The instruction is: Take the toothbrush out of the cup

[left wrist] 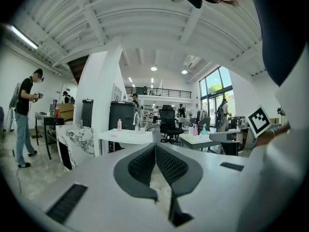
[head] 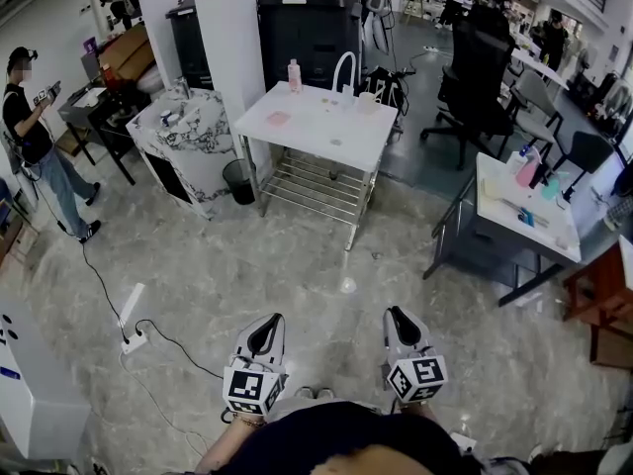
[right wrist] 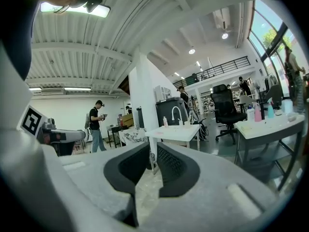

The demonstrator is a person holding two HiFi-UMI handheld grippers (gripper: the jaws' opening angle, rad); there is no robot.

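Head view is showing my left hand-held gripper [head: 273, 318] and right hand-held gripper [head: 396, 313] hovering over the mottled grey stone floor [head: 247, 255], well apart from the white rectangular counter [head: 297, 132]. A small pale cup [head: 367, 99] is standing near its far edge and a slim pink bottle [head: 294, 75] further left, while the toothbrush is showing too small for me to make out. Left and right gripper views are showing black ribbed pads [left wrist: 169, 166] [right wrist: 171, 166] tapering together at the tips, both pairs gripping nothing, and my dark torso is cutting off my hands.
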